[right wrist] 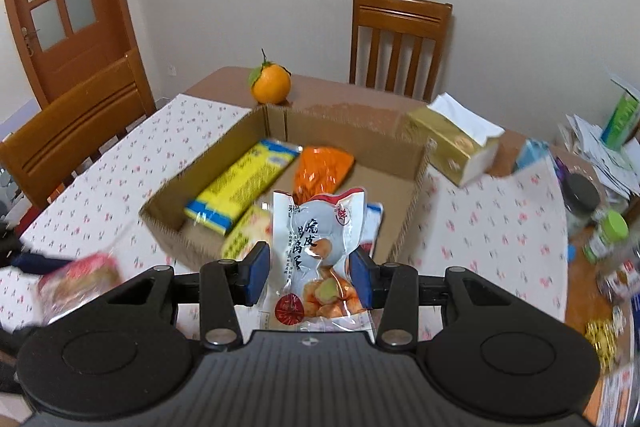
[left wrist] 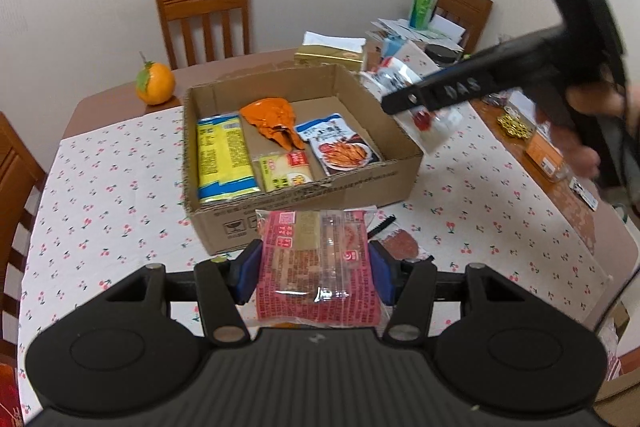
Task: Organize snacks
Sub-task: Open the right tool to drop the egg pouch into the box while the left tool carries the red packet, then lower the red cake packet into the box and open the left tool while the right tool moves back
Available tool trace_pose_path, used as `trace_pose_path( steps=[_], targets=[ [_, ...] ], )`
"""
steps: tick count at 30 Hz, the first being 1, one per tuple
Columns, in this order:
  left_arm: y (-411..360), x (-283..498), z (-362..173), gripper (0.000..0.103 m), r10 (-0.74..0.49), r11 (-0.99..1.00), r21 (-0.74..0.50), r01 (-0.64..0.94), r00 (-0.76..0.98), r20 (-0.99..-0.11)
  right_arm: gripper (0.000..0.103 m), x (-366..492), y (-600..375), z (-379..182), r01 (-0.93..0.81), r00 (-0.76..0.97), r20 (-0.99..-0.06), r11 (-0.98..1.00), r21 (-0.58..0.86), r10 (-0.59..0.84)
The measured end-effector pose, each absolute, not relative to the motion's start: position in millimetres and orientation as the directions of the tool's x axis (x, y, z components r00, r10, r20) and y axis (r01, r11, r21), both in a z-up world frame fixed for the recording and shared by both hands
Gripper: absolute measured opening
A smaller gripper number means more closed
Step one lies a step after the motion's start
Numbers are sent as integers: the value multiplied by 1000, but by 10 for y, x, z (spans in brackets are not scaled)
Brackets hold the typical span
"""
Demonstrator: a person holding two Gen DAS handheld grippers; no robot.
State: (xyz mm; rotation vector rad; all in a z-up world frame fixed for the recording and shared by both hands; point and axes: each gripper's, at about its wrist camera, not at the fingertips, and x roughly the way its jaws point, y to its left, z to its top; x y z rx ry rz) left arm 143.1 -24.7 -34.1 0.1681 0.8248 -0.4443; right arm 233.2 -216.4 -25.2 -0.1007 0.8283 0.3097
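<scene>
Snack packets held in both hand-held grippers near an open brown cardboard box (left wrist: 400,163) on a cherry-print tablecloth (left wrist: 100,195).

Left wrist view: the left gripper (left wrist: 314,269) is clamped on a red printed snack packet (left wrist: 316,267), just short of the box's near wall. Inside lie a yellow and blue packet (left wrist: 222,159), an orange bag (left wrist: 272,119) and two smaller packets. Right wrist view: the right gripper (right wrist: 310,273) grips a pale grey pouch with red corners (right wrist: 320,251), raised over the box's near edge. An orange fruit (right wrist: 271,83) sits behind the box, a gold tissue box (right wrist: 448,147) beside it.
</scene>
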Motion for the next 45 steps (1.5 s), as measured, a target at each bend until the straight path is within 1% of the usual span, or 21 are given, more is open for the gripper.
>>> trace_pose_path(
  steps=[6,12,14,15,16,17,18,19,21,25,27,31,35,45],
  targets=[
    [-141,1465,-340,54,-298,912,-34,408,606,-738,49,2733,-2063,-333,-328,626,-746,945,13,228],
    [-106,1530,-353,54,-290,920,-39,390,611,-737,49,2939,-1973,-497,-343,601,-768,939,0,220],
    [-109,1550,-363,55,-289,920,-40,389,610,-738,50,2955,-1952,-544,-347,597,-773,938,-8,214],
    [-114,1557,-366,55,-290,920,-39,390,609,-738,56,2959,-1943,-555,-345,599,-773,938,-12,211],
    [-119,1565,-369,55,-290,920,-39,391,608,-739,67,2955,-1939,-563,-346,598,-773,938,-12,211],
    [-127,1576,-375,55,-290,919,-39,392,607,-740,72,2936,-1938,-567,-346,600,-771,938,-11,212],
    [-133,1587,-381,54,-290,919,-39,392,605,-742,81,2911,-1942,-568,-343,603,-768,939,-7,215],
    [-139,1598,-383,54,-291,918,-40,394,603,-743,85,2884,-1947,-570,-341,602,-768,940,0,219],
    [-155,1627,-392,54,-296,915,-41,401,597,-745,88,2814,-1955,-574,-338,596,-771,941,10,223],
    [-197,1683,-394,54,-302,909,-39,416,591,-748,103,2637,-1981,-557,-314,602,-768,949,24,219],
    [-221,1726,-386,54,-307,905,-38,423,589,-748,103,2529,-1989,-538,-304,607,-764,952,30,218],
    [-269,1860,-354,54,-319,900,-43,435,586,-745,103,2321,-2013,-547,-245,622,-766,969,8,164],
    [-372,2049,-292,54,-334,887,-32,460,593,-733,103,2094,-2044,-588,-207,613,-775,978,33,156],
    [-772,2710,-182,55,-381,855,-19,517,604,-700,103,1790,-2032,-540,-170,627,-769,985,21,125]
  ],
)
